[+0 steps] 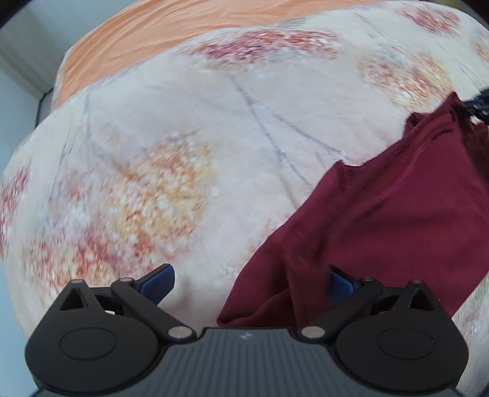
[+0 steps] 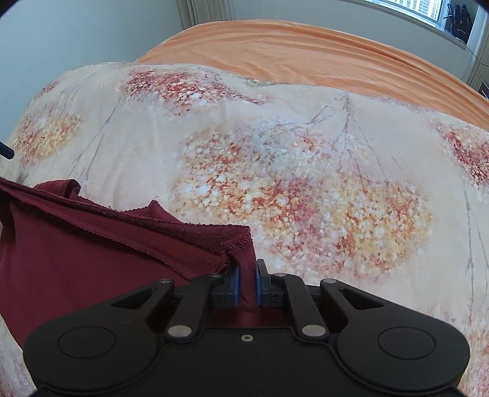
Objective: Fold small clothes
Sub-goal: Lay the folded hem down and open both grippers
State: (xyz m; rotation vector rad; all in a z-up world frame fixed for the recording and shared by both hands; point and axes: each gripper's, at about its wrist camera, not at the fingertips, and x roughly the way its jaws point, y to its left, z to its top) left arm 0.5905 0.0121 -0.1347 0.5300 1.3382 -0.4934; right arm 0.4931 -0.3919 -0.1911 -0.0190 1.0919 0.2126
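My right gripper point(image 2: 247, 282) is pinched tight on one corner of the dark red cloth point(image 2: 76, 259), with the soft fabric squeezed between its blue pads point(image 2: 235, 285). My left gripper point(image 1: 250, 282) is wide apart and holds nothing; its blue fingertips point(image 1: 157, 282) hang over the bed, and one edge of the red cloth lies just under its other side. The cloth rests on the flowery blanket point(image 2: 305, 183), bunched up near my right gripper, where the stitched hem is turned over so I can see the fuzzy inside. It looks like one part has been laid over another, but the left view is blurry, so I cannot tell if that fold is neat. Behind the blanket is the orange sheet point(image 2: 305, 55), and a window point(image 2: 428, 12) is far off in the corner. I think the folding has started but is not done. The cloth is lumpy, its edges do not line up, and it needs more folds and smoothing.
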